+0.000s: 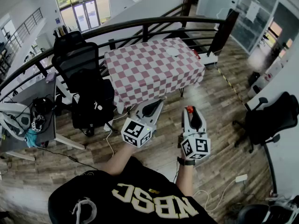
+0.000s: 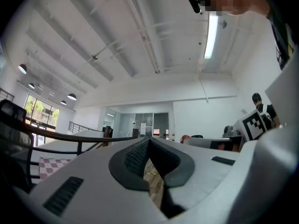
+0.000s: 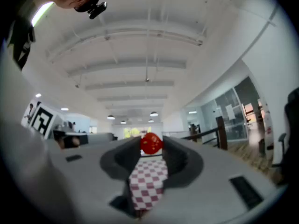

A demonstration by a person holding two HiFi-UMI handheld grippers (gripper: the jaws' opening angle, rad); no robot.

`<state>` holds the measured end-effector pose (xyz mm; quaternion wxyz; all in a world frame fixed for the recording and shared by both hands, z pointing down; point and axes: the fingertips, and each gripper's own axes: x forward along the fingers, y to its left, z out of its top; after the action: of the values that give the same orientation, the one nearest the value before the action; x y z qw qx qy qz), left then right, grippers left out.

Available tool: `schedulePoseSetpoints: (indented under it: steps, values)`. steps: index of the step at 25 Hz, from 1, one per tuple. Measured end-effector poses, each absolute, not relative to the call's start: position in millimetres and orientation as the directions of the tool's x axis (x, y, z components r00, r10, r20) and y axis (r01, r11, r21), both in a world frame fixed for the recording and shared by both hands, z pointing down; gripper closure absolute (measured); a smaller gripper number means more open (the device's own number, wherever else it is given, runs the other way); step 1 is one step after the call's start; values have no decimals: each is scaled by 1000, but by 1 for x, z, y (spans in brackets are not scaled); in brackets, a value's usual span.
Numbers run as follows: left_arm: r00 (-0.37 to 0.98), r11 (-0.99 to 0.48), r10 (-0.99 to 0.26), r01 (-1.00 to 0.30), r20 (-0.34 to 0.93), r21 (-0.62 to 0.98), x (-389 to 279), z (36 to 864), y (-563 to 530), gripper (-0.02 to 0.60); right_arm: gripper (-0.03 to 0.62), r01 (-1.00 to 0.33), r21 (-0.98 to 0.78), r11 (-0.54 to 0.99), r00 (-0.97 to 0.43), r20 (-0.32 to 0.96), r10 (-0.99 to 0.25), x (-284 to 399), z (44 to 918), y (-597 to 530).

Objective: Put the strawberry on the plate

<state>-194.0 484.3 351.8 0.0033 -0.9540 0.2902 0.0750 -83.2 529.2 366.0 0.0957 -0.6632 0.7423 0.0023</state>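
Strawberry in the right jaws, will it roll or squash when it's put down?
The strawberry looks small and rounded, so it may roll a little once released. The right gripper pinches it only at the jaw tips, so it could slip out. Whether it is soft I cannot tell.

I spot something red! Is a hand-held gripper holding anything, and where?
The right hand-held gripper pinches the strawberry by its two sides, at its jaw tips. The left hand-held gripper holds nothing.
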Motion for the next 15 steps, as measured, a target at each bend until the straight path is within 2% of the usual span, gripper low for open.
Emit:
schedulePoseSetpoints:
  steps: [8,15]
  values:
    - [815,-823,-567,-565,-115,56,-182,374,462,572,444,-974,-141,179,-164,-108,-981,-95,393,504]
    - [860,-860,-505,-496,-70,115,-133,415,388,572,444,-973,-209,103,-102,-11,-995,-56,433,433]
